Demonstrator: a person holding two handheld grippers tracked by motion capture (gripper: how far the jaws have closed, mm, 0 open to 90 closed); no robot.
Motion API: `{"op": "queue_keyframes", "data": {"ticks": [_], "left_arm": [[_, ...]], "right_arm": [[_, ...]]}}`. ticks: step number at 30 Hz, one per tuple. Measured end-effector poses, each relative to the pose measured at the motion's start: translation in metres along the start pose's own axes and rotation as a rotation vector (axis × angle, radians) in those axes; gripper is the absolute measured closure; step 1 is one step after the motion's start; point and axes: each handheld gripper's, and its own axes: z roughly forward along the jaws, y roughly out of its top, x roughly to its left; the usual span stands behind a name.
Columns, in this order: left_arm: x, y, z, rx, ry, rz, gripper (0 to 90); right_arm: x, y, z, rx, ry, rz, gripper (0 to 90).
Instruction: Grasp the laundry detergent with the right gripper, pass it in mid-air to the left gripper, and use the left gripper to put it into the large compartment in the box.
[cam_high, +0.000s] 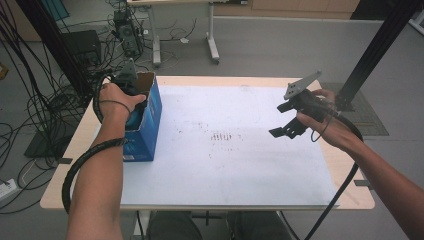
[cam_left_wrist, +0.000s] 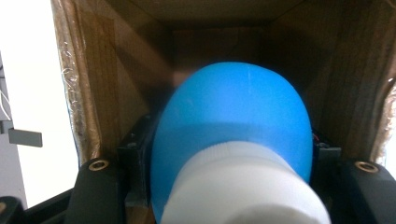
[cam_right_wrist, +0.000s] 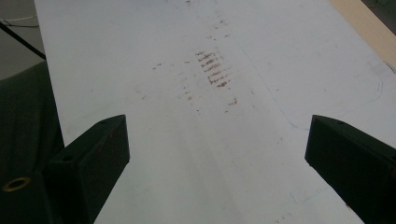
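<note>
Left gripper view is showing the left gripper (cam_left_wrist: 231, 154) clenching a blue bottle (cam_left_wrist: 233, 121), white cap (cam_left_wrist: 243, 186) toward camera, long axis pointing into the cardboard box (cam_left_wrist: 112, 70); right gripper (cam_right_wrist: 217, 158) is idling agape.

Grey floor (cam_high: 280, 50) all round; black cables (cam_high: 30, 107) tangle at far left, a white-legged desk (cam_high: 185, 30) stands far back, a black post (cam_high: 372, 52) rises right.

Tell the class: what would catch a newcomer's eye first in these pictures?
The blue box at the table's left side draws the eye, with the left gripper reaching into its open top. Inside, that gripper's jaws clamp a blue bottle with a white cap. On the right, the right gripper hovers open over the stained white table sheet.
</note>
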Motion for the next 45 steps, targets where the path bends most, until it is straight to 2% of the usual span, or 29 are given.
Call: {"op": "queue_keyframes", "data": {"ticks": [45], "left_arm": [[-0.0018,0.0002,0.0002,0.003,0.004,0.001,36.3]], "right_arm": [[-0.0011,-0.0037,0.0017,-0.001,0.005,0.004,6.4]]}}
